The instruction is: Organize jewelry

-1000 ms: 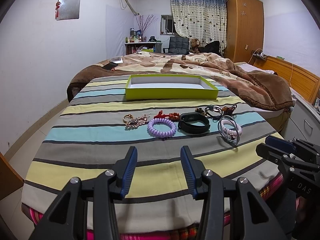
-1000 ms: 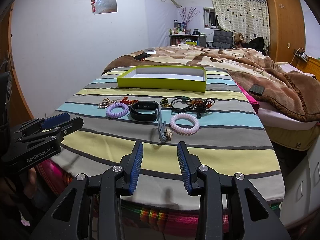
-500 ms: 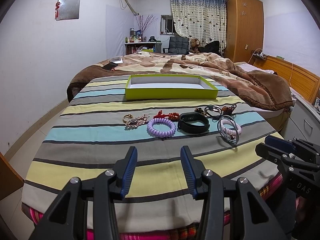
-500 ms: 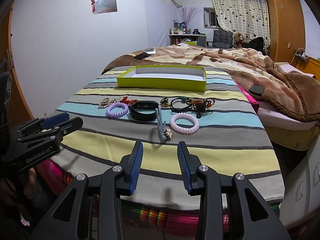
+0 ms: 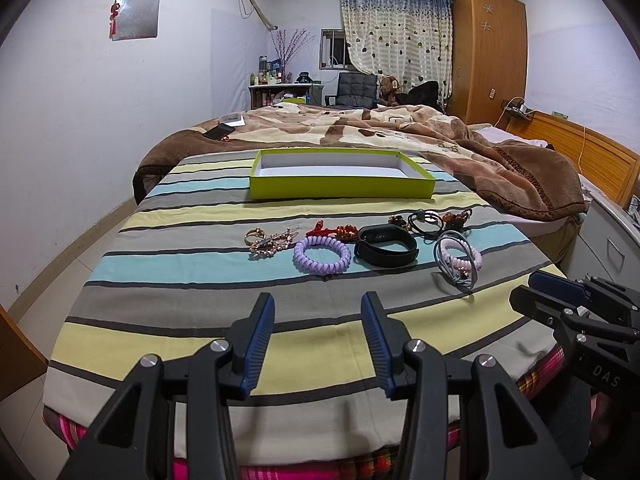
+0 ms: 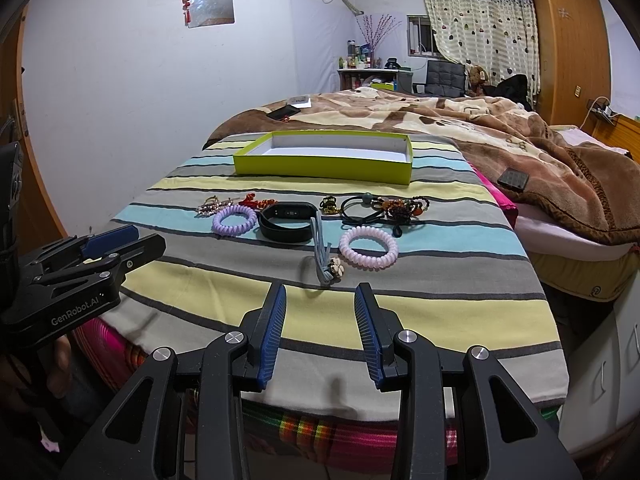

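Nothing is shifting across the last second: both grippers are still hovering at bottom centre of their views, jaws wide, holding nothing. Left gripper (image 5: 318, 336), right gripper (image 6: 320, 326). Jewelry is lying in a row mid-frame on the striped cloth (image 5: 200, 268): purple coil (image 5: 322, 255), black band (image 5: 386, 245), pink coil (image 6: 368, 247). Green box (image 5: 340, 190) is sitting behind, unfilled. Sorting is not yet starting.

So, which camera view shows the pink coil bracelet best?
The right wrist view: the pink coil bracelet lies whole and unobstructed. In the left wrist view, the grey cord loop partly overlaps it.
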`<state>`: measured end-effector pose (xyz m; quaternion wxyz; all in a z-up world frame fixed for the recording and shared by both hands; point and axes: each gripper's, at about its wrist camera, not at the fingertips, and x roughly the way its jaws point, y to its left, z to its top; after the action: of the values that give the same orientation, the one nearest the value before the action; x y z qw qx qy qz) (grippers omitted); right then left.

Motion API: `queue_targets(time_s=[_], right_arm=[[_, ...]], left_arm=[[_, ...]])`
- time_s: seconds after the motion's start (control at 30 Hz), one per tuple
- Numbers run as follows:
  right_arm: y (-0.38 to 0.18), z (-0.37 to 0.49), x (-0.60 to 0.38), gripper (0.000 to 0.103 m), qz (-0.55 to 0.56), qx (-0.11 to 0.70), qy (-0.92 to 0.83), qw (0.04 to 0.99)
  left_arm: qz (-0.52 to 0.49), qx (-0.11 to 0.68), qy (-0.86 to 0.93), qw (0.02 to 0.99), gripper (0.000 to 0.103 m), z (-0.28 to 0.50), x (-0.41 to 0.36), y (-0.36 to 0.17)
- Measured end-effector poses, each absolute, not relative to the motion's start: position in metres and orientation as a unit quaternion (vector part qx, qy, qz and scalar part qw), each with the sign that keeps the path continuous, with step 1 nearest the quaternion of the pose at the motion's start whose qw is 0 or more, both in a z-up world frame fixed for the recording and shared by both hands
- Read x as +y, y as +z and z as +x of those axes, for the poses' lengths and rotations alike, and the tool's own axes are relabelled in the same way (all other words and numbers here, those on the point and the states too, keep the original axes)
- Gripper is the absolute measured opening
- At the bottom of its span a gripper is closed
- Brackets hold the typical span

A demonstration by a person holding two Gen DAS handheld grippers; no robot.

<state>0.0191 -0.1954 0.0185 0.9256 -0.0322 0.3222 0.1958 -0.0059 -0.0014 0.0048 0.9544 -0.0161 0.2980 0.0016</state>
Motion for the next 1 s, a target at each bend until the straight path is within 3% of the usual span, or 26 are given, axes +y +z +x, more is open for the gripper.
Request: queue_targets(time_s=[1.0], right_arm=[[0.0187,0.018,-0.1939,0.037,-0.033,0.323,0.196,0.925]], left_arm=[[-0.031,0.303,-0.007,0.952,0.047,-0.0034,-0.001,0.0056]])
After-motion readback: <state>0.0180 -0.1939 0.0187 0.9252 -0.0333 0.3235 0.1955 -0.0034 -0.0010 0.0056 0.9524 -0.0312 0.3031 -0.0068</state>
